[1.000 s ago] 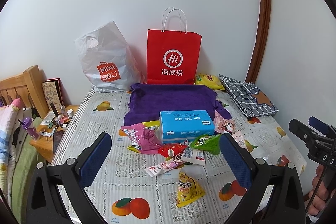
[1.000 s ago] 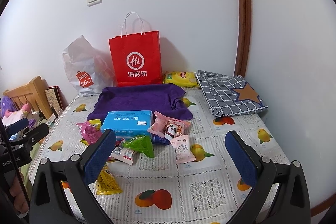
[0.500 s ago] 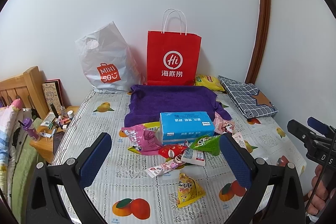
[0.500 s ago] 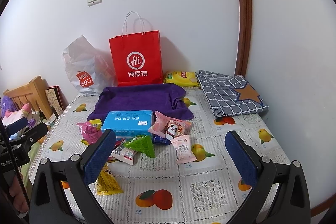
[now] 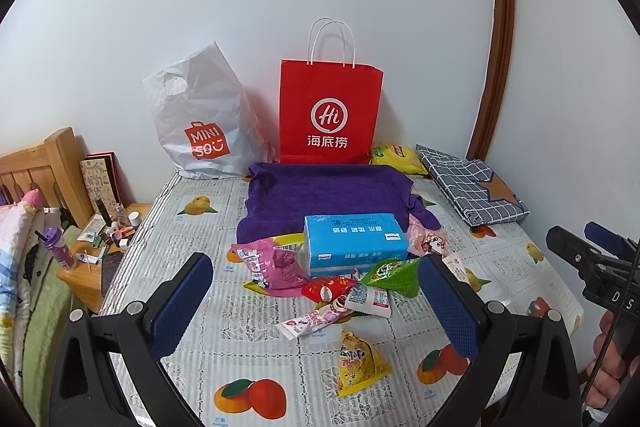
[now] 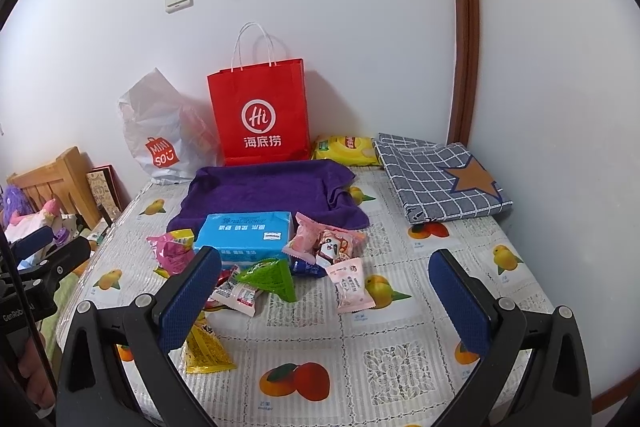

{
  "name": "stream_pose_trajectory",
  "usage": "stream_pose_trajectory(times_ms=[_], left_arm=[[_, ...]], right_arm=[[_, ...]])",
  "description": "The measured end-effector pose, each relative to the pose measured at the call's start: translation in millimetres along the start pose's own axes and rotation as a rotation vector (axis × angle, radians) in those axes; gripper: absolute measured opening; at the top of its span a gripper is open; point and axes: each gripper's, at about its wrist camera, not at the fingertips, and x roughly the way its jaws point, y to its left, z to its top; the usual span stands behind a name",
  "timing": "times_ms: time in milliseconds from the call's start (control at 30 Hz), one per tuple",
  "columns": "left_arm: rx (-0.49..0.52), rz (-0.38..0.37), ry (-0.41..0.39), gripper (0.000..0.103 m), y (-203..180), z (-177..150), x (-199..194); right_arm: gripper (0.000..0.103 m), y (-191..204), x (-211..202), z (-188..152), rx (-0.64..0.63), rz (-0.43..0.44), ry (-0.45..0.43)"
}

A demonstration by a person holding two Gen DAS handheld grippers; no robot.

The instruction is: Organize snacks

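Several snack packets lie in a loose pile around a blue tissue pack on the table. Among them are a green triangular packet, a yellow triangular packet, a pink bag and a pale pink packet. A red paper bag stands at the back wall. My left gripper is open and empty, held above the near table. My right gripper is open and empty too.
A white plastic bag leans left of the red bag. A purple towel lies before it, a yellow chip bag and folded checked cloth at back right. A cluttered wooden nightstand stands left of the table.
Both grippers have drifted very slightly; the scene sits a little lower in the left wrist view. Nothing on the table has moved.
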Motion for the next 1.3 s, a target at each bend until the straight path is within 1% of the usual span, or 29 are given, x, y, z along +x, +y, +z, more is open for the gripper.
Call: stream_pose_trajectory(times_ms=[400, 667, 800, 933, 1033, 1100, 1300], left_arm=[[-0.007, -0.010, 0.007, 0.103, 3, -4, 2], [-0.038, -0.005, 0.031, 0.103, 16, -11, 18], [-0.057, -0.003, 0.056, 0.103, 25, -16, 35], [-0.058, -0.009, 0.086, 0.102, 33, -22, 53], [-0.051, 0.017, 0.111, 0.101, 37, -27, 69], [-0.050, 0.022, 0.135, 0.101, 39, -29, 81], [-0.074, 0.055, 0.166, 0.101, 50, -34, 110]], right_arm=[[0.102, 4, 2, -2, -0.014, 0.008, 0.000], [0.102, 2, 20, -6, -0.013, 0.029, 0.018], [0.101, -1, 41, -11, -0.016, 0.008, 0.059], [0.100, -5, 60, -17, -0.037, -0.018, 0.061], [0.100, -12, 77, -22, -0.028, -0.024, 0.076], [0.100, -18, 91, -26, -0.008, -0.021, 0.096], [0.089, -35, 145, -45, 0.023, -0.022, 0.213]])
